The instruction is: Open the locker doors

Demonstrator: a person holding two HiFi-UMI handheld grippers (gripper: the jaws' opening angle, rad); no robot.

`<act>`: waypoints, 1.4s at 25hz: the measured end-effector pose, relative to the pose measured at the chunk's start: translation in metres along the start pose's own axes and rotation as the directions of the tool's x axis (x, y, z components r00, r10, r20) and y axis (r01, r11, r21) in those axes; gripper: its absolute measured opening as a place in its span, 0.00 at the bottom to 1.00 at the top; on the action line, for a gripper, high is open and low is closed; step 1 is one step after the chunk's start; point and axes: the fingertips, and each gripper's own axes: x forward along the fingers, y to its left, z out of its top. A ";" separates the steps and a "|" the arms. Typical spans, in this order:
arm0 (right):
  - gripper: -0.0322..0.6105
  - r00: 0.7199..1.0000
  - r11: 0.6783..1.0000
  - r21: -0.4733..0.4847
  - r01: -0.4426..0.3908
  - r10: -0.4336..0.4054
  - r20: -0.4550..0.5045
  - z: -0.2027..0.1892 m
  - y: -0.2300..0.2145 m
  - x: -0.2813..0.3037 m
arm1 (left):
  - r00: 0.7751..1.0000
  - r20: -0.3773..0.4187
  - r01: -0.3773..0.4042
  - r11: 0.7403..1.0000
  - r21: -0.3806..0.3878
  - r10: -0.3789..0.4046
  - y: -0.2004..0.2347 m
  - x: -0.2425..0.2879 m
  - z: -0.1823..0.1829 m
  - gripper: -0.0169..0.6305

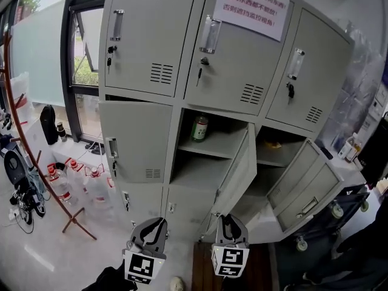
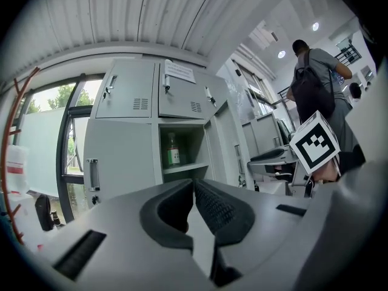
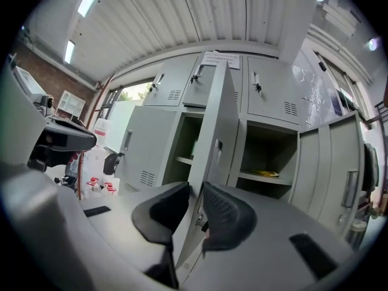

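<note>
Notice (image 1: 250,3): a white sheet on the top-middle door of the lockers (image 1: 151,35), above and ahead of both claws. The red print includes "任何东西都不要放!" and "否则遮挡监控视角!".
Bottle (image 1: 199,128): green with a pale label too small to read. It stands on the shelf ahead of the right claw (image 3: 195,193).
Open door (image 3: 212,114): middle row, middle column, long axis upright. It is hinged on its right, and its free edge points out at the right claw.
Right claw: clenched on that free edge near the lock, with one pad on each face.
Left claw (image 2: 194,183): clenched shut with nothing in it, left of the right claw. It faces the closed door (image 1: 136,141).
Right-hand door (image 1: 303,180): stands wide open to the right of the right claw.
</note>
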 end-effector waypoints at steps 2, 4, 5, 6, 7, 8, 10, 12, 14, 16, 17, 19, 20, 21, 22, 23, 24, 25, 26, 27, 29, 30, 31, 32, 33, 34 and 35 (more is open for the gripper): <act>0.18 1.000 1.000 0.006 0.023 -0.023 -0.005 -0.004 -0.012 -0.006 | 1.000 0.002 0.017 1.000 0.002 -0.017 -0.008 0.003 0.001 0.07; 0.18 0.999 0.999 0.012 0.043 -0.043 -0.009 -0.007 -0.023 -0.010 | 1.000 0.003 0.030 1.000 0.004 -0.030 -0.014 0.007 0.002 0.07; 0.18 0.999 0.999 0.014 0.050 -0.050 -0.012 -0.008 -0.028 -0.012 | 0.999 0.003 0.035 0.999 0.005 -0.035 -0.017 0.010 0.003 0.07; 0.18 0.998 0.998 0.016 0.057 -0.056 -0.013 -0.010 -0.033 -0.014 | 0.999 0.004 0.041 0.999 0.007 -0.041 -0.020 0.012 0.003 0.07; 0.18 0.998 0.998 0.017 0.062 -0.062 -0.015 -0.012 -0.038 -0.016 | 0.999 0.006 0.047 0.999 0.008 -0.047 -0.023 0.014 0.004 0.07; 0.18 0.998 0.998 0.017 0.068 -0.068 -0.016 -0.013 -0.043 -0.017 | 0.999 0.007 0.052 0.999 0.008 -0.052 -0.026 0.016 0.005 0.07; 0.18 0.996 0.996 0.016 0.083 -0.083 -0.018 -0.016 -0.053 -0.020 | 0.998 0.010 0.063 0.998 0.009 -0.063 -0.031 0.020 0.006 0.07; 0.18 0.995 0.995 0.017 0.101 -0.100 -0.021 -0.019 -0.062 -0.022 | 0.997 0.010 0.070 0.997 0.010 -0.070 -0.037 0.024 0.006 0.07; 0.18 0.993 0.993 0.020 0.116 -0.116 -0.024 -0.021 -0.070 -0.024 | 0.997 0.008 0.076 0.997 0.011 -0.076 -0.041 0.028 0.006 0.07; 0.17 0.992 0.992 0.021 0.124 -0.123 -0.024 -0.022 -0.075 -0.024 | 0.997 0.007 0.080 0.997 0.011 -0.080 -0.043 0.030 0.006 0.07; 0.17 0.992 0.992 0.020 0.125 -0.124 -0.023 -0.022 -0.076 -0.025 | 0.997 0.007 0.080 0.997 0.011 -0.080 -0.044 0.032 0.006 0.07; 0.17 0.992 0.992 0.019 0.123 -0.123 -0.022 -0.023 -0.077 -0.025 | 0.997 0.006 0.081 0.997 0.010 -0.081 -0.046 0.033 0.006 0.07; 0.17 0.992 0.992 0.019 0.122 -0.122 -0.022 -0.023 -0.078 -0.025 | 0.997 0.006 0.081 0.997 0.011 -0.081 -0.047 0.034 0.006 0.07; 0.17 0.993 0.993 0.020 0.120 -0.120 -0.022 -0.023 -0.078 -0.025 | 0.997 0.005 0.080 0.997 0.011 -0.080 -0.047 0.034 0.006 0.07; 0.17 0.993 0.993 0.020 0.119 -0.118 -0.021 -0.024 -0.079 -0.024 | 0.997 0.005 0.079 0.997 0.012 -0.079 -0.047 0.034 0.006 0.07; 0.17 0.993 0.993 0.019 0.118 -0.118 -0.022 -0.024 -0.079 -0.025 | 0.997 0.005 0.077 0.997 0.013 -0.077 -0.047 0.034 0.006 0.07; 0.17 0.993 0.993 0.017 0.119 -0.119 -0.023 -0.024 -0.080 -0.025 | 0.997 0.005 0.075 0.997 0.013 -0.075 -0.047 0.034 0.007 0.07; 0.17 0.993 0.993 0.016 0.120 -0.120 -0.022 -0.023 -0.080 -0.027 | 0.997 0.005 0.072 0.997 0.013 -0.072 -0.048 0.034 0.007 0.07; 0.18 0.993 0.993 0.018 0.119 -0.119 -0.020 -0.023 -0.079 -0.030 | 0.998 0.006 0.070 0.997 0.014 -0.070 -0.048 0.033 0.007 0.07; 0.18 0.993 0.993 0.024 0.116 -0.116 -0.015 -0.021 -0.078 -0.033 | 0.998 0.007 0.067 0.998 0.015 -0.067 -0.047 0.031 0.008 0.07; 0.18 0.994 0.994 0.033 0.109 -0.109 -0.004 -0.019 -0.075 -0.040 | 0.998 0.011 0.059 0.998 0.017 -0.059 -0.047 0.027 0.011 0.07; 0.18 0.994 0.994 0.036 0.105 -0.105 0.000 -0.018 -0.072 -0.044 | 0.998 0.014 0.056 0.998 0.018 -0.056 -0.046 0.025 0.012 0.08; 0.18 0.995 0.994 0.040 0.101 -0.101 0.006 -0.016 -0.068 -0.047 | 0.998 0.017 0.053 0.998 0.019 -0.053 -0.046 0.022 0.014 0.07; 0.18 0.995 0.994 0.045 0.096 -0.097 0.011 -0.015 -0.064 -0.052 | 0.998 0.020 0.051 0.998 0.022 -0.052 -0.046 0.019 0.016 0.07; 0.18 0.996 0.995 0.050 0.092 -0.093 0.016 -0.014 -0.059 -0.056 | 0.998 0.022 0.050 0.998 0.025 -0.051 -0.046 0.015 0.017 0.07; 0.18 0.996 0.995 0.054 0.087 -0.088 0.021 -0.014 -0.054 -0.061 | 0.998 0.023 0.049 0.998 0.028 -0.050 -0.046 0.010 0.018 0.07; 0.18 0.996 0.995 0.058 0.081 -0.082 0.026 -0.012 -0.049 -0.065 | 0.999 0.024 0.046 0.998 0.031 -0.047 -0.046 0.005 0.019 0.07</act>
